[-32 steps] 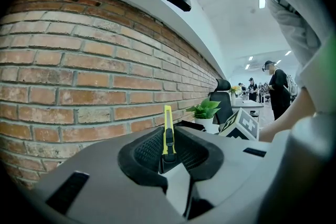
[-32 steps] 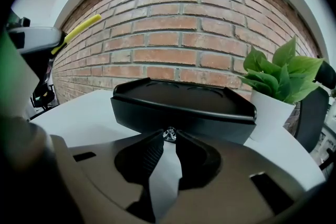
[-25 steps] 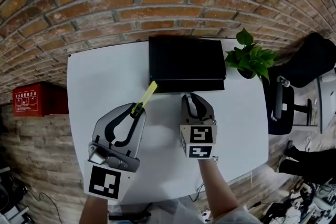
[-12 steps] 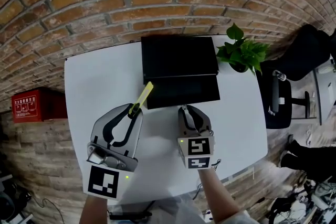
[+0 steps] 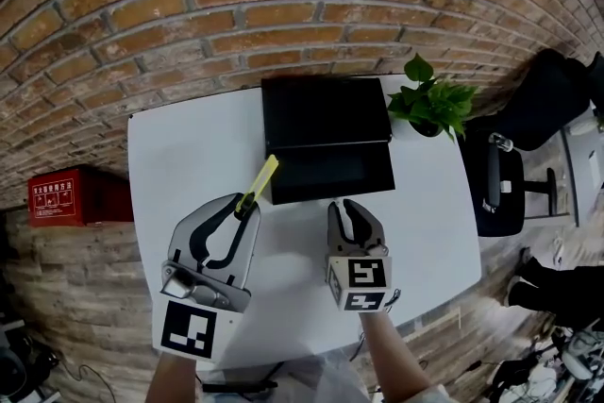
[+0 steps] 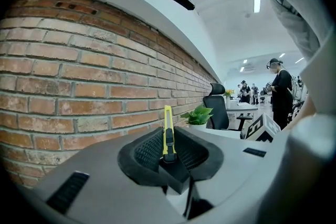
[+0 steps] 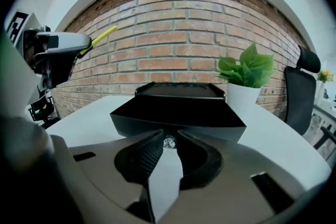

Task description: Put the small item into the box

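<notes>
An open black box point(image 5: 332, 173) sits at the middle of the white table point(image 5: 189, 146), its lid point(image 5: 326, 109) lying behind it. My right gripper point(image 5: 346, 214) hovers just in front of the box, shut on a small clear glinting item point(image 7: 168, 141) that shows between its tips in the right gripper view, with the box point(image 7: 177, 115) right ahead. My left gripper point(image 5: 245, 203) is to the left of the box, shut on a yellow utility knife point(image 5: 261, 180) that sticks up out of its jaws point(image 6: 167, 134).
A potted green plant point(image 5: 432, 104) stands at the box's right on the table's far corner. A brick wall point(image 5: 236, 5) runs behind the table. A black office chair point(image 5: 505, 189) is off the right edge, a red box point(image 5: 71, 196) on the floor at left.
The head view has shifted a little, so the table and box sit lower in the picture. Both grippers keep their hold and stay about where they were beside the box.
</notes>
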Motion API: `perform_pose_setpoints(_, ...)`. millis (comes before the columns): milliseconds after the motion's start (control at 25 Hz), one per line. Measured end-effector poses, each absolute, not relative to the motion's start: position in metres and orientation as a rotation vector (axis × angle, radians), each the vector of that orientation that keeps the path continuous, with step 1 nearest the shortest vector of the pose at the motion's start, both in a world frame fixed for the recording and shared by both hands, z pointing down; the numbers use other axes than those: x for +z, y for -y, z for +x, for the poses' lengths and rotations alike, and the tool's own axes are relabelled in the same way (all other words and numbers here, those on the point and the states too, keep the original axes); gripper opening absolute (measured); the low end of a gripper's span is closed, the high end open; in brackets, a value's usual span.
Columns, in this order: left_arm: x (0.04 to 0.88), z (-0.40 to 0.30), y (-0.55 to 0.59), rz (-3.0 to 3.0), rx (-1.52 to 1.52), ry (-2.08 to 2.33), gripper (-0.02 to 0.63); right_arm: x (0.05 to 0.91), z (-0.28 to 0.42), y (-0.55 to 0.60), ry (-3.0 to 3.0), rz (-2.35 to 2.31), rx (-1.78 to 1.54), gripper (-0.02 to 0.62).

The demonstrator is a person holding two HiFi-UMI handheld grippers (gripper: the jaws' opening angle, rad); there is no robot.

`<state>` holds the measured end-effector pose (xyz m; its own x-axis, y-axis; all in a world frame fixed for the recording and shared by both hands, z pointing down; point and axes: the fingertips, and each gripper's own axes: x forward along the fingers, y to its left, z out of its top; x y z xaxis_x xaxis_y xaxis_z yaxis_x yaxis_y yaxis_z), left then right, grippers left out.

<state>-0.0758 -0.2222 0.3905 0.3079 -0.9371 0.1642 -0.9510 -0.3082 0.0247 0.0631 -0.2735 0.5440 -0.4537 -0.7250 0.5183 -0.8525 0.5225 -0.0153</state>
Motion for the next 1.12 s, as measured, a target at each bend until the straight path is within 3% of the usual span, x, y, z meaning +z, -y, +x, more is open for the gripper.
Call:
perform_pose_setpoints(600, 0.321, -0.081, 0.189, 2.535, 0.105, 1.787, 0.075, 0.399, 0.114, 0.239, 2.408, 1.562, 0.166, 0.06)
perform_pose_setpoints(1120, 0.299, -0.071, 0.179, 2.587, 0.064, 1.754, 0.075, 0.345, 0.137, 0.215, 2.425, 1.649, 0.116, 0.06)
